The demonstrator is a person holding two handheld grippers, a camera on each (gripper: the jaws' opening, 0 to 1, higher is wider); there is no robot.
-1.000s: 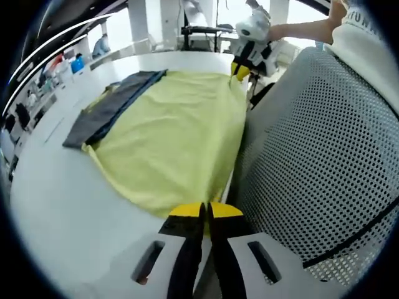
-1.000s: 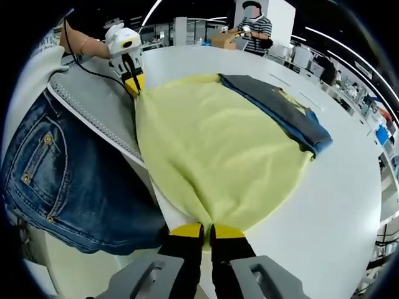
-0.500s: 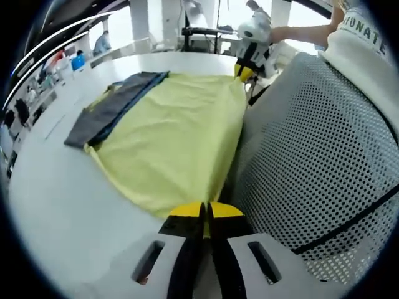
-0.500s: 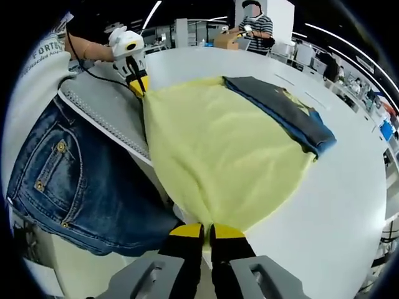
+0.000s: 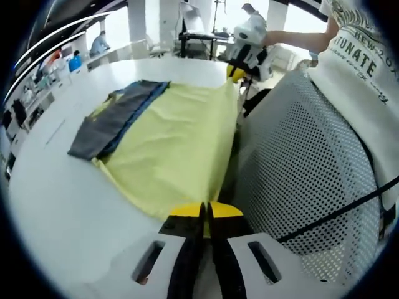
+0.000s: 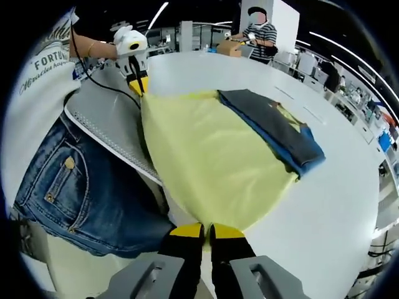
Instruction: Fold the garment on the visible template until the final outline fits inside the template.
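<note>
A pale yellow garment (image 5: 174, 140) is stretched between both grippers, its near edge lifted off the white table (image 5: 56, 199). My left gripper (image 5: 205, 212) is shut on one corner of that edge. My right gripper (image 6: 206, 231) is shut on the other corner of the yellow garment (image 6: 206, 156). In the left gripper view the right gripper (image 5: 240, 70) shows far off, and in the right gripper view the left gripper (image 6: 138, 82) pinches the far corner. A dark grey and blue folded garment (image 5: 115, 115) lies on the far part of the yellow one, also seen as the dark garment (image 6: 274, 128).
A grey perforated chair back (image 5: 305, 168) stands against the table's near edge, beside the person's jeans (image 6: 81, 187) and white shirt (image 5: 361, 68). Another person (image 6: 254, 37) stands beyond the table (image 6: 336, 187). Shelves and bottles (image 5: 68, 62) line the far side.
Both grippers have drawn the yellow garment's near edge up and back toward the person, pulling it taut. The dark garment has slid along with it.
</note>
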